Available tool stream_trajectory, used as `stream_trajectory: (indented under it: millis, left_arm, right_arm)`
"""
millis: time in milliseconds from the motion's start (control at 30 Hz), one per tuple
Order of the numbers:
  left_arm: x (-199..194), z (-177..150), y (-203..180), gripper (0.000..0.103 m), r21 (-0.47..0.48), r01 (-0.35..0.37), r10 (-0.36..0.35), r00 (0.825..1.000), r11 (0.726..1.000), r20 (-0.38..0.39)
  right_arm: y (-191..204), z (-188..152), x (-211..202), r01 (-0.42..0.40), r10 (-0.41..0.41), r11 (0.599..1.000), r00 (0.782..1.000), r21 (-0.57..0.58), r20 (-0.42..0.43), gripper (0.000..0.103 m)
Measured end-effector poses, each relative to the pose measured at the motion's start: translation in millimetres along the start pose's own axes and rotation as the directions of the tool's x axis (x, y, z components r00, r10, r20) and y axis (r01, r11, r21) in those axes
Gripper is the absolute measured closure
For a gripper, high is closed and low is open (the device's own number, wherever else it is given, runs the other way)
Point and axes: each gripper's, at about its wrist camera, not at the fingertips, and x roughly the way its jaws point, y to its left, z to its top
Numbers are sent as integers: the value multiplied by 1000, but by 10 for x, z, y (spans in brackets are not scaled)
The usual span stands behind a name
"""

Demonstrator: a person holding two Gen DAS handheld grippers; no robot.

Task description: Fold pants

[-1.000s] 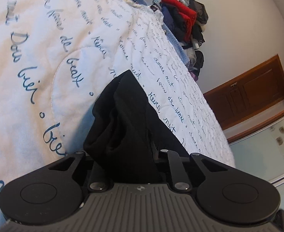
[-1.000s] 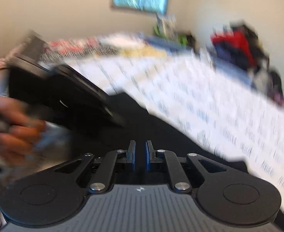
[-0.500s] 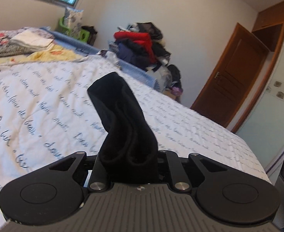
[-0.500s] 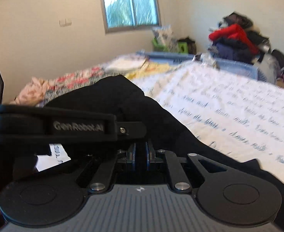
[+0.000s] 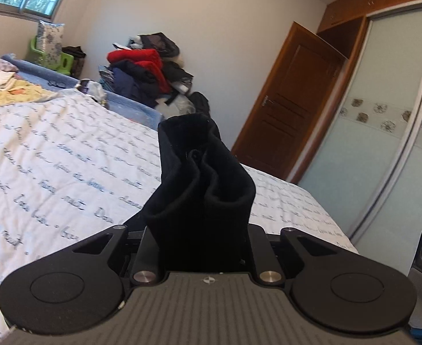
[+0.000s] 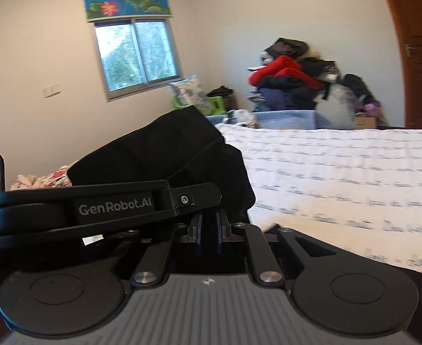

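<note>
left tongs (image 5: 202, 247) clamped on a bunched wad of the black pants (image 5: 202, 189); the cloth sticks up out of them in 2 rounded folds, lifted above the bed (image 5: 67, 172), with more black fabric trailing down toward the quilt just behind the tongs. the fingertips themselves are hidden by the cloth. right tongs (image 6: 208, 235) nearly closed, blue pads (image 6: 198, 234) apart by a thin gap with dark fabric between them; cannot tell if they actually pinch it. in the right wrist view the pants (image 6: 159, 155) drape in a mound over the left tongs (image 6: 96, 210), which cross in front, just left of the right tongs and above them, logo side showing. relative to the bed: the white quilt with blue script covers it, a clothes pile (image 5: 144, 69) with a red garment sits past its far end against the wall, a window (image 6: 136, 57) is on the wall behind its far left side, a brown door (image 5: 291, 120) and a sliding wardrobe (image 5: 383, 132) stand off its right side.
</note>
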Motion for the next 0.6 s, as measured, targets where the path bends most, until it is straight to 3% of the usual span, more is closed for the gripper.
stream_trajectory:
  millis: [600]
  left_arm:
    - [479,-398,-695,79,106,111,-99,989,988,-111]
  right_arm:
    - [-520,-228,-451,143,-146,981,989,134,8,93]
